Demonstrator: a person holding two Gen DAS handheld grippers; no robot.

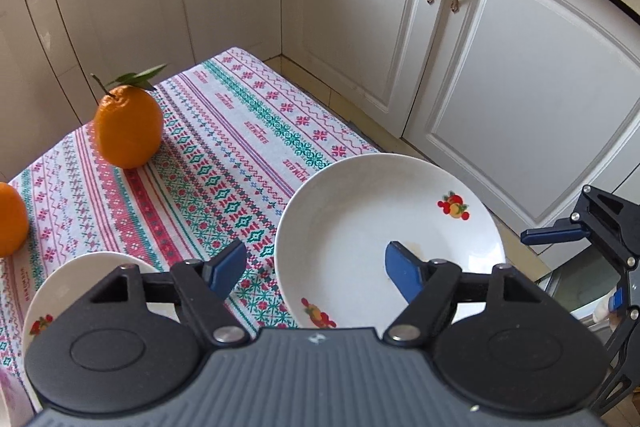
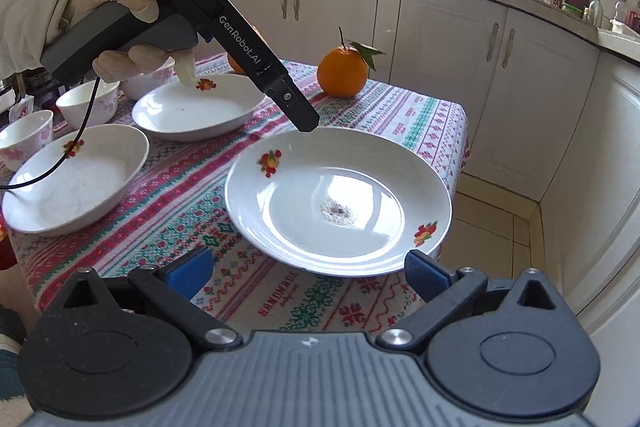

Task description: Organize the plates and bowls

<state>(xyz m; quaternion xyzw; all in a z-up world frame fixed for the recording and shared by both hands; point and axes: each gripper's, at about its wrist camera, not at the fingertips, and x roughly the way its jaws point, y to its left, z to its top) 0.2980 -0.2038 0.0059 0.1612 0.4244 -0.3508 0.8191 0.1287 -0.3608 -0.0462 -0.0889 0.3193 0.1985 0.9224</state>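
Patterned tablecloth [image 2: 172, 203] is covering a small table set against white kitchen cabinets [image 1: 500, 75]. Nearest the right wrist camera, the right gripper [image 2: 308, 273] is standing released, its 2 blue fingers spread wide and gripping nothing; the near rim of plate 1 [image 2: 340, 199] is lying just ahead, between the fingers, apart from both. That plate is sitting at the table's near right corner, a dark smudge showing at its centre.

From the left wrist view, the left gripper [image 1: 316, 267] is likewise hanging released. Its right finger is showing over the bowl of plate 1 [image 1: 384, 227] and its left finger over bare cloth; contact cannot be determined. The gloved left hand [image 2: 112, 27] is holding the gripper's handle above the table.

Further left, plate 2 [image 2: 80, 183] and plate 3 [image 2: 200, 107] are lying side by side, well apart from plate 1. Beyond them, 3 small bowls [image 2: 86, 103] are grouped at the table's left edge. At the far edge, a leafed orange [image 2: 344, 71] is standing upright.
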